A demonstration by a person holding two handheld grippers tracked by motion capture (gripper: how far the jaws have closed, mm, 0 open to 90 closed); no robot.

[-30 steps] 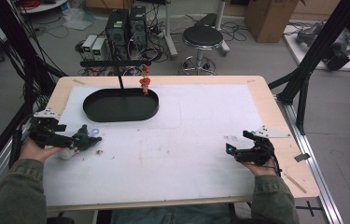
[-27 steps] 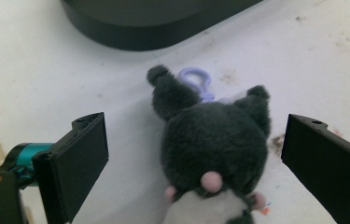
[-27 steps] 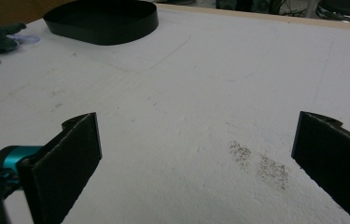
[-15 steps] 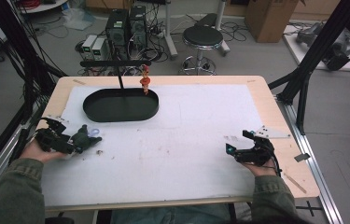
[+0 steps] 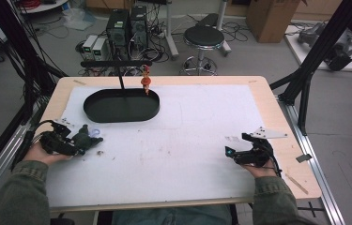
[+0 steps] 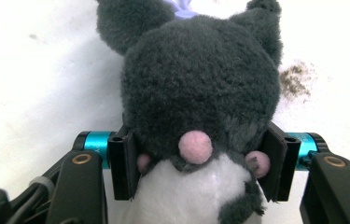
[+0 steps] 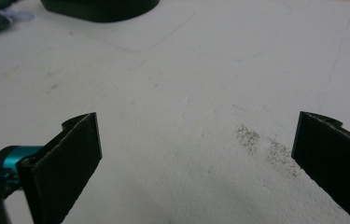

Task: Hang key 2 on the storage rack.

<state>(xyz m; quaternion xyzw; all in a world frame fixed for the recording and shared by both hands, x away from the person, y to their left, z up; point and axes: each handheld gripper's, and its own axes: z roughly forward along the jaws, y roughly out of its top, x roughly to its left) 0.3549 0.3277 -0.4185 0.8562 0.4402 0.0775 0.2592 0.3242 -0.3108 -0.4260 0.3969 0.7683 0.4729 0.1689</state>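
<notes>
White table (image 5: 202, 154): black tray (image 5: 121, 106) beyond plush toy (image 5: 85, 137)

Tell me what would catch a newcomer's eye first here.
The dark grey plush toy at the table's left, clamped between the left gripper's fingers, which have just been closing on it. Next, the black oval tray at the far left. The right gripper rests open over bare white tabletop.

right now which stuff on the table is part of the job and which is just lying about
In the job:
- dark grey plush toy, clamped in the left gripper, whose jaws have just been closing on it
- black oval tray, probably where it goes

Lying about:
- right gripper, open, nothing between its jaws
- small orange figure behind the tray
- black stool beyond the table
</notes>
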